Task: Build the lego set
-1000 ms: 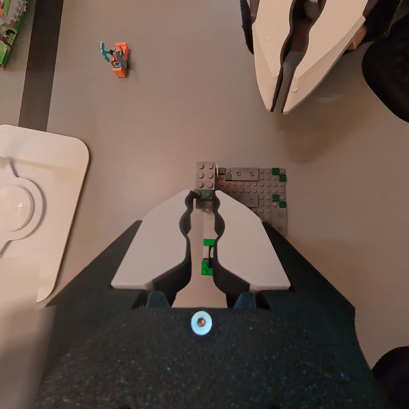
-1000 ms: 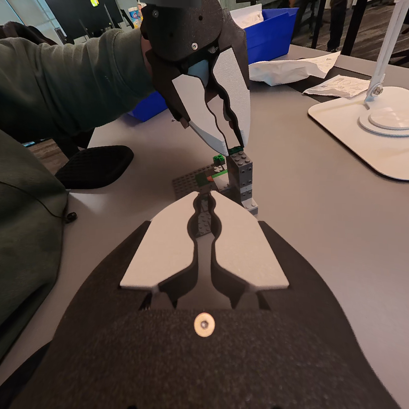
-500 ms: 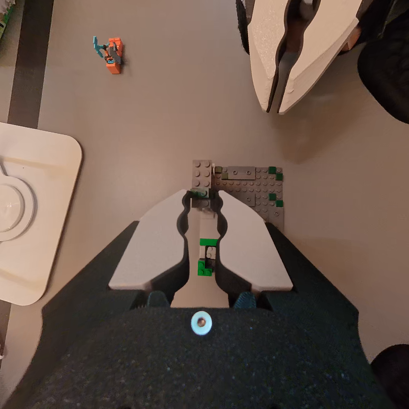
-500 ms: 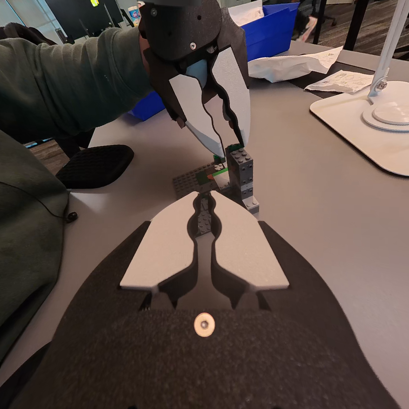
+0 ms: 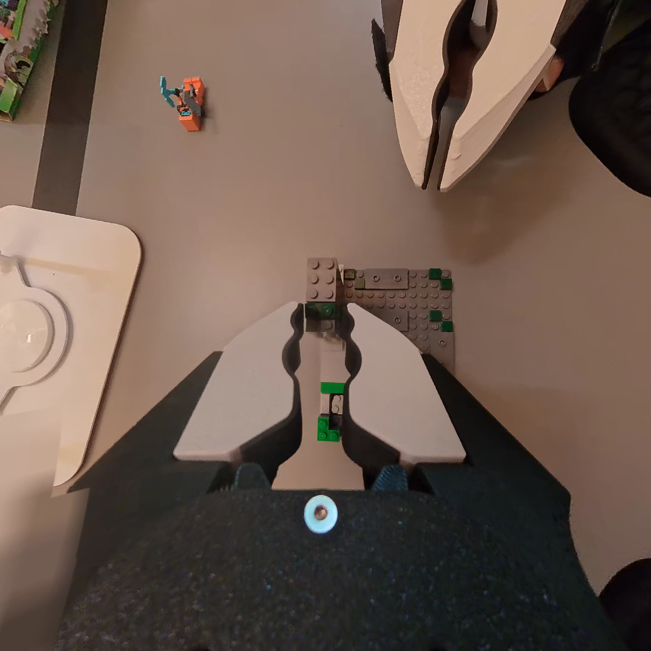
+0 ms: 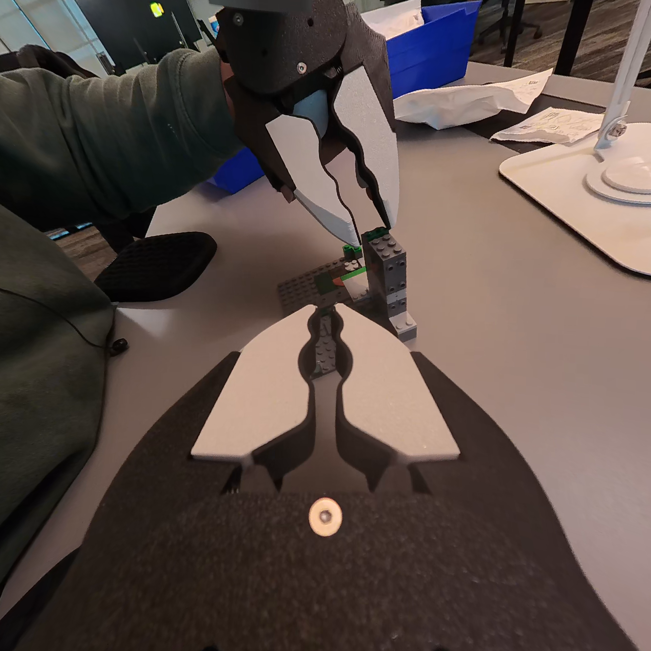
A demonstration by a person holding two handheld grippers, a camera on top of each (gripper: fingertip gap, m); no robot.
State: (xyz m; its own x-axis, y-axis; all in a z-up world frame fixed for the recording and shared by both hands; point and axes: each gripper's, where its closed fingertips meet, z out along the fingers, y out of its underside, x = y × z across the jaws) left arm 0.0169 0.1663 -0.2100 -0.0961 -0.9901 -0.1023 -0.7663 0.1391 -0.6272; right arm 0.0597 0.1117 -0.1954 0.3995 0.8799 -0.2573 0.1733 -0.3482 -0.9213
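Observation:
A dark grey baseplate [image 5: 405, 306] lies on the table with a grey brick tower [image 5: 321, 280] at its corner. It also shows in the right wrist view [image 6: 303, 289], with the tower [image 6: 391, 271] standing upright. My left gripper [image 5: 326, 309] points straight down and is shut on a small dark green piece [image 5: 324, 311] at the tower's top edge. It appears from the side in the right wrist view [image 6: 371, 234]. My right gripper [image 6: 326, 305] is shut and empty, low over the near edge of the baseplate, and is seen in the left wrist view [image 5: 432, 185].
An orange and teal small figure [image 5: 188, 102] lies far left. A white lamp base [image 5: 70, 334] sits left of the build, and is on the right in the right wrist view [image 6: 581, 211]. A blue bin [image 6: 433, 45], papers [image 6: 468, 102], a black armrest [image 6: 155, 264] and a green sleeve [image 6: 105, 134] are behind. The tips of one gripper are about 8 centimeters away from the tips of the other.
Almost nothing has changed. My left gripper stays at the tower top with the dark green piece between its tips. The right gripper has only drifted slightly.

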